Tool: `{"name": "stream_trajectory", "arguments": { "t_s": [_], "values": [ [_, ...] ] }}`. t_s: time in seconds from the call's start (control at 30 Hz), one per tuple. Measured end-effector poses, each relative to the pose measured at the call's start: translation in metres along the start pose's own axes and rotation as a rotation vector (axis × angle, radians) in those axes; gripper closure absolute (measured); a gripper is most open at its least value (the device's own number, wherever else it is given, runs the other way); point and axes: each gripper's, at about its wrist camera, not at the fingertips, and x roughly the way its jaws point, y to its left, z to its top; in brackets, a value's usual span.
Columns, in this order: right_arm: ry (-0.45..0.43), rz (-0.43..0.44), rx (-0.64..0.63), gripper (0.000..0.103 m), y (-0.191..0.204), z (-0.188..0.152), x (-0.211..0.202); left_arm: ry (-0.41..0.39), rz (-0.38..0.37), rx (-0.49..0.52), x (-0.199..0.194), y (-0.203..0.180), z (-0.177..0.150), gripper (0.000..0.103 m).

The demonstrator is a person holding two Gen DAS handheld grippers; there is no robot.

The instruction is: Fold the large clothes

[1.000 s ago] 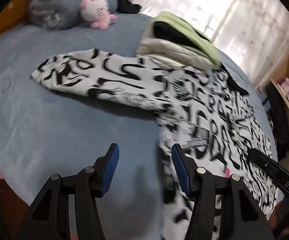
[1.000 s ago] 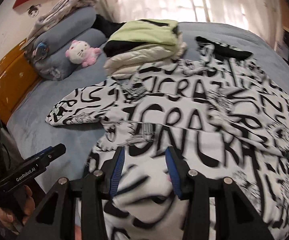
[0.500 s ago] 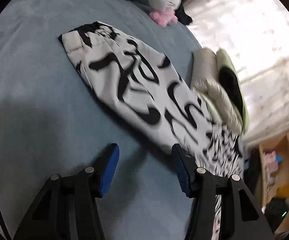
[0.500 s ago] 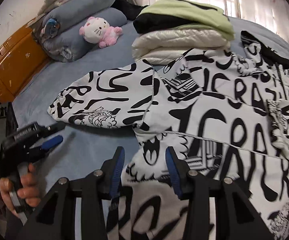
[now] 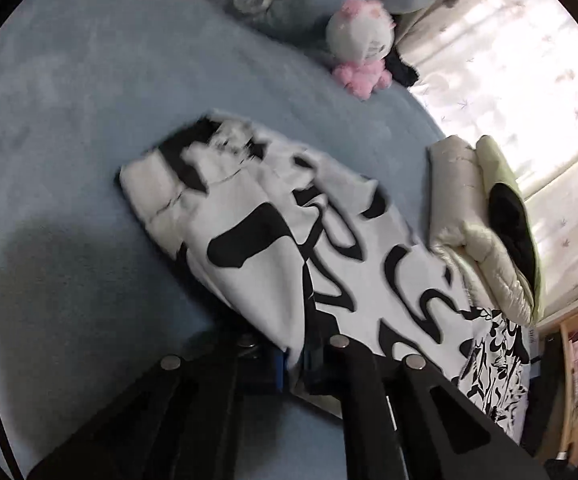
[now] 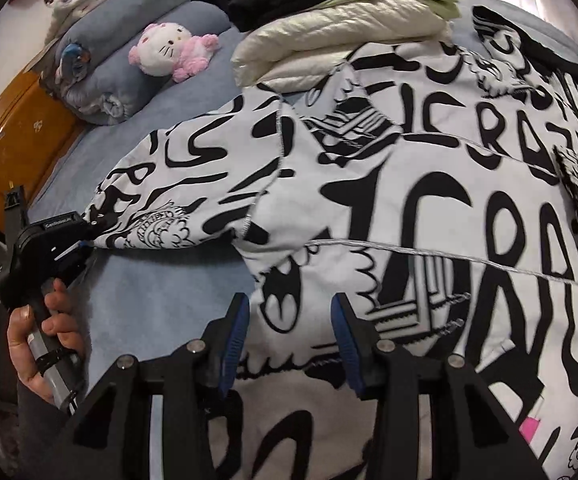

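Note:
A large white hoodie with black graffiti lettering lies spread on the blue bed. Its sleeve stretches out to the left, and in the right wrist view the sleeve ends at my left gripper. In the left wrist view my left gripper is shut on the sleeve's edge, with fabric pinched between the blue pads. My right gripper hangs open over the hoodie's side below the armpit, the cloth lying between and under its fingers.
A folded stack of cream, black and green clothes sits on the hoodie's far edge. A pink and white plush toy and rolled grey blankets lie behind. An orange headboard is at left. A hand holds the left gripper.
My left gripper swung left to the sleeve, came down and shut on its edge. My right gripper sank closer over the hoodie's side, still open.

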Motion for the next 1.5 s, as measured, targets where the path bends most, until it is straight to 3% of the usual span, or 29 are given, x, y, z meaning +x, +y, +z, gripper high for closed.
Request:
{"name": "stream_trajectory", "arguments": {
  "t_s": [0.2, 0.4, 0.63, 0.8, 0.9, 0.97, 1.03, 1.23, 1.5],
  "values": [
    [-0.057, 0.018, 0.046, 0.060, -0.028, -0.004, -0.034, -0.122, -0.087, 0.158, -0.064, -0.079, -0.012, 0.100],
    [-0.132, 0.022, 0.151, 0.060, -0.080, -0.011, -0.076, -0.151, -0.214, 0.418, -0.114, -0.197, -0.066, 0.100],
    [-0.246, -0.020, 0.304, 0.060, -0.169, -0.033, -0.137, -0.026, -0.380, 0.701, -0.117, -0.332, -0.177, 0.100],
    [-0.308, -0.096, 0.401, 0.060, -0.233, -0.057, -0.172, 0.125, -0.373, 0.849, -0.076, -0.383, -0.267, 0.098],
    [-0.308, -0.116, 0.458, 0.060, -0.264, -0.072, -0.180, 0.250, -0.343, 0.916, -0.052, -0.394, -0.310, 0.088],
    [-0.304, -0.116, 0.488, 0.060, -0.280, -0.082, -0.183, 0.321, -0.312, 0.931, -0.044, -0.389, -0.327, 0.051],
    [-0.301, -0.113, 0.505, 0.060, -0.289, -0.088, -0.183, 0.356, -0.300, 0.906, -0.046, -0.380, -0.334, 0.035],
    [-0.304, -0.055, 0.488, 0.060, -0.292, -0.094, -0.183, 0.309, -0.280, 0.845, -0.071, -0.355, -0.316, 0.035],
    [-0.302, -0.034, 0.270, 0.052, -0.236, -0.078, -0.185, 0.226, -0.162, 0.781, -0.099, -0.323, -0.293, 0.034]
  ]
}}
